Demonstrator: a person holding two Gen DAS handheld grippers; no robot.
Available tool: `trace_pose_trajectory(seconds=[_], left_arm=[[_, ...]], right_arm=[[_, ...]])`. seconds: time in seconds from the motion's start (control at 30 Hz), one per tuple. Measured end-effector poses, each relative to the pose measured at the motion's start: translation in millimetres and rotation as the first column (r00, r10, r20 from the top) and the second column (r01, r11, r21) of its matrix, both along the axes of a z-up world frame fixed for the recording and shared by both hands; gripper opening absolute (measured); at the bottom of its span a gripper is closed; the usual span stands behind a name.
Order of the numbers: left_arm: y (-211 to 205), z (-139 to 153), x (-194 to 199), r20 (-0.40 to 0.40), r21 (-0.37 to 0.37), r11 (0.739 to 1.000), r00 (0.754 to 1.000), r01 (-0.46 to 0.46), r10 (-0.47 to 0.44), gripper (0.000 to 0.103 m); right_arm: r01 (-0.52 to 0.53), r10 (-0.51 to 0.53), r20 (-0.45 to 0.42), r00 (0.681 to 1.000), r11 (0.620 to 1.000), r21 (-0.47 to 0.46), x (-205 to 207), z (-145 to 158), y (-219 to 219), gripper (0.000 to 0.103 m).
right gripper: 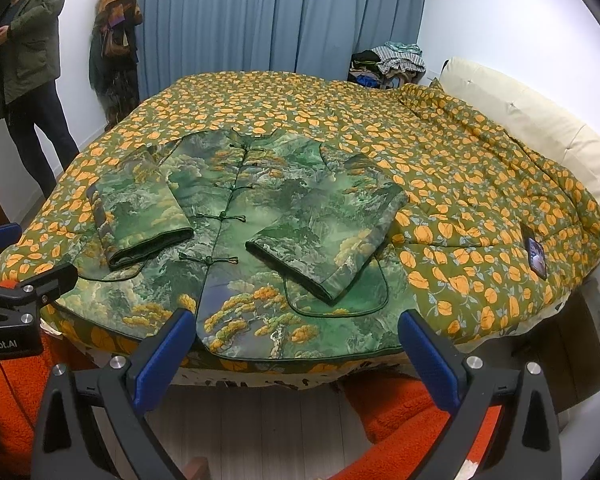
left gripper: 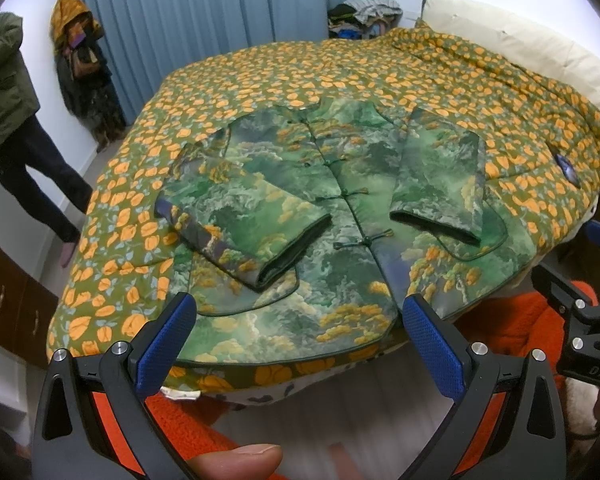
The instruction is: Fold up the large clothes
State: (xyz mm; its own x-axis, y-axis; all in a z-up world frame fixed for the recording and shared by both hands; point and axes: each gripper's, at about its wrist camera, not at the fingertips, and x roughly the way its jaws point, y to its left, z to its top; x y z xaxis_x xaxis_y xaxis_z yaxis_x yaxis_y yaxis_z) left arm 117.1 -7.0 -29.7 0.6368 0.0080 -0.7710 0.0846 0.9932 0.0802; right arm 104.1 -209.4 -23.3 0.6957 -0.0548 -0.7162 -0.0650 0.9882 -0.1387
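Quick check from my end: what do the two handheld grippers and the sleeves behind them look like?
Both grippers, left and right, have black angular frames, silver bolts and blue textured pads. White lettering marks the left gripper's body in the right wrist view. The sleeves are fuzzy orange fleece.

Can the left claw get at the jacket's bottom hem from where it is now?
Probably yes. The left claw hangs open just off the bed edge, facing the jacket, whose hem lies at that edge with nothing on it. The folded-in sleeves sit further up.
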Motion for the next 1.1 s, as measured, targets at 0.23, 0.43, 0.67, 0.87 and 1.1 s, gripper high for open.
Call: trace_pose_trajectory(seconds=[0.23,0.43,0.67,0.87,1.1], left_arm=[[0,-1,-1,0.000,0.001,1.000,1.000,0.000,0.000,0.103],[-1,-1,-1,0.000,0.002,1.000,1.000,0.000,0.000,0.103],[-1,-3,-1,-0.003,0.005,1.000,1.000,-0.001,0.001,0.103],[1,-13,-4,-0.013,-0.028,1.000,1.000,-0.004,0.004,0.103],[-5,-17,-9,0.029,0.059,0.997,0.999,0.040,-0.042,0.103]], right_arm=[[0.002,-0.002,-0.006,1.000,1.000,-0.004,2,-5,-1,0.103],[0.003,-0.003,-0.009,1.000,1.000,-0.004,2,-5,0,0.103],[0.003,-0.003,-0.008,1.000,1.000,-0.002,3,-5,0,0.103],[-0.027,0.028,-0.021,0.999,1.000,0.014,5,-9,1,0.103],[-0.063,0.063,-0.017,0.998,0.998,-0.010,27,-5,-21,0.103]])
